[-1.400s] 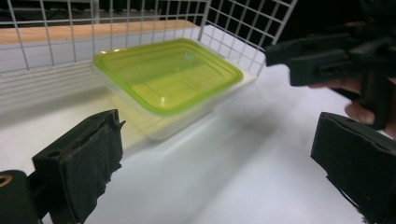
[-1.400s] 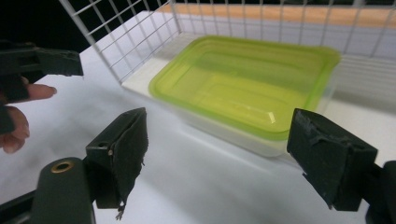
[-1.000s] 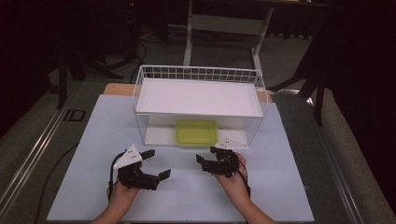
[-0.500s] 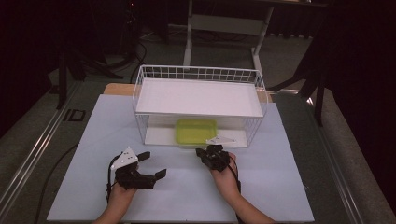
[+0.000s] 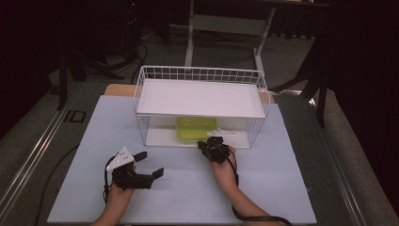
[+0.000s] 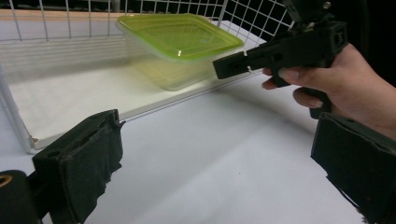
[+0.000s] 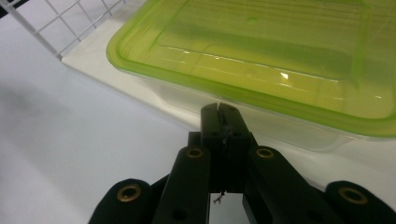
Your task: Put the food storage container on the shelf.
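Note:
A clear container with a yellow-green lid (image 5: 196, 128) (image 6: 180, 37) (image 7: 261, 51) rests on the bottom board of a white wire rack (image 5: 141, 99). My right gripper (image 5: 205, 146) (image 7: 219, 109) is shut with nothing in it. Its tip is just short of the container's front wall, at the rack's open front. The left gripper view also catches it, as the right gripper (image 6: 280, 51) held in a hand. My left gripper (image 5: 149, 164) (image 6: 219, 177) is open and empty over the white mat, left of and nearer than the rack.
The rack carries a white upper shelf (image 5: 200, 98) above the container. A pale mat (image 5: 263, 188) covers the tabletop around both hands. The rack's wire side walls (image 5: 258, 127) flank the container. A desk frame and stands rise in the dark behind the table.
My right gripper has moved forward from mid-mat to the rack's front, close to the container. The left gripper has stayed about where it was, still open.

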